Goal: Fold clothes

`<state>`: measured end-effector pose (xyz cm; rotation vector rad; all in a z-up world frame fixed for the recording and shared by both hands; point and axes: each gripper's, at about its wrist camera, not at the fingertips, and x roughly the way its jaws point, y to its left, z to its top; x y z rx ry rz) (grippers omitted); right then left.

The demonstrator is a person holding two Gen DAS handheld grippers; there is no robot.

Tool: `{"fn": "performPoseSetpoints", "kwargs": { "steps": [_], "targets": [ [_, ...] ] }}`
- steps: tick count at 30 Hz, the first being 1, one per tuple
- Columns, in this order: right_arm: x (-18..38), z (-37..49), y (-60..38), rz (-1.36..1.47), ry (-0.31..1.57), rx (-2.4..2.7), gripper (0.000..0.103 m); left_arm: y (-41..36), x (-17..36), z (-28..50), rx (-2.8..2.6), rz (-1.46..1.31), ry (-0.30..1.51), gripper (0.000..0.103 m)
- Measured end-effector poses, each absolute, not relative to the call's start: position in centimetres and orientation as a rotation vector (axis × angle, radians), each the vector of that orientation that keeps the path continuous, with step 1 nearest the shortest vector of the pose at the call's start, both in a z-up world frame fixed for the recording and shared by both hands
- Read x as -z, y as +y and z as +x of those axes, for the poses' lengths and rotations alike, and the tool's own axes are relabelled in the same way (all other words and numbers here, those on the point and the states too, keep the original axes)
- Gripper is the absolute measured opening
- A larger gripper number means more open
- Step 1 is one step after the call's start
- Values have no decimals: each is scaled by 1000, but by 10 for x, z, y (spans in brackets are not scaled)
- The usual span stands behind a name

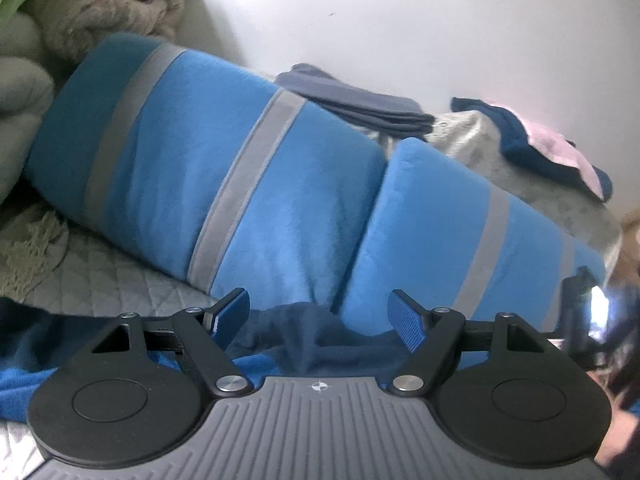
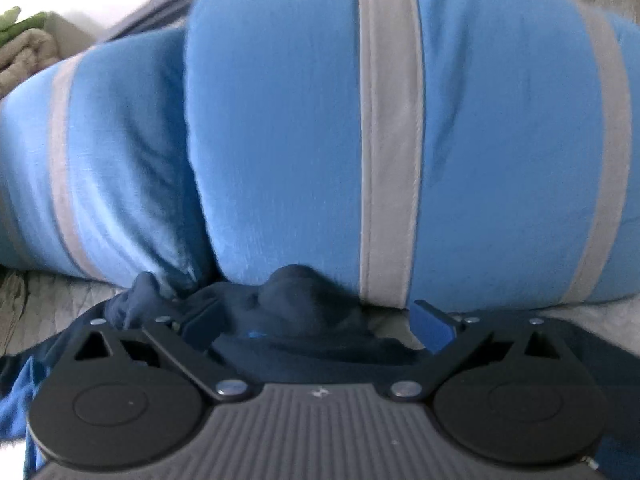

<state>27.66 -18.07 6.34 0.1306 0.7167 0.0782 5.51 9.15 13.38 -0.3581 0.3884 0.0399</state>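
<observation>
- Soft, even daylight; white wall (image 1: 440,20) blown out, pinkish glare at its right edge.
- Strong fisheye: dark vignette in the corners, lines bowed at the edges.
- Right wrist view motion-smeared, blue pillows (image 2: 280,120) soft.
- Left wrist view sharper; far clothes pile (image 1: 552,148) hazy.
- Deep shadow under the gripper bodies.

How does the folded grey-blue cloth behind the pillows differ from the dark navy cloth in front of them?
The folded grey-blue cloth lies flat in neat layers; the dark navy cloth is bunched and crumpled. The grey-blue one is paler, the navy one much darker. The grey-blue one sits behind the striped blue pillows, the navy one in front. Both are blue fabric.
</observation>
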Motion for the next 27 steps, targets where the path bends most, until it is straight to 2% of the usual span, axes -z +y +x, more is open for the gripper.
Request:
{"fn": "performPoseSetpoints", "kwargs": {
  "steps": [4,5,7,8,9,11,12,20,23,27],
  "targets": [
    [-39,305,-175,190,751,-46,99,94,-129,60,-73,-370,415,76],
    [-34,311,-174,200,765,-44,96,95,-129,61,-65,-375,419,76],
    [-22,320,-171,210,813,-37,77,95,-128,64,-37,-383,429,76],
    [-15,324,-169,214,846,-29,52,94,-127,65,-26,-383,433,76],
    [-14,323,-169,219,850,-31,31,93,-127,66,-20,-381,435,76],
    [-13,321,-168,230,852,-36,16,92,-126,68,-10,-382,440,76],
    [-16,317,-168,224,843,-43,12,91,-125,69,-4,-388,444,76],
    [-71,237,-172,144,706,-150,9,90,-125,63,52,-414,440,76],
    [-81,187,-178,143,666,-197,1,91,-123,62,47,-401,446,76],
    [-76,116,-185,141,632,-231,1,90,-121,61,37,-381,455,76]
  ]
}}
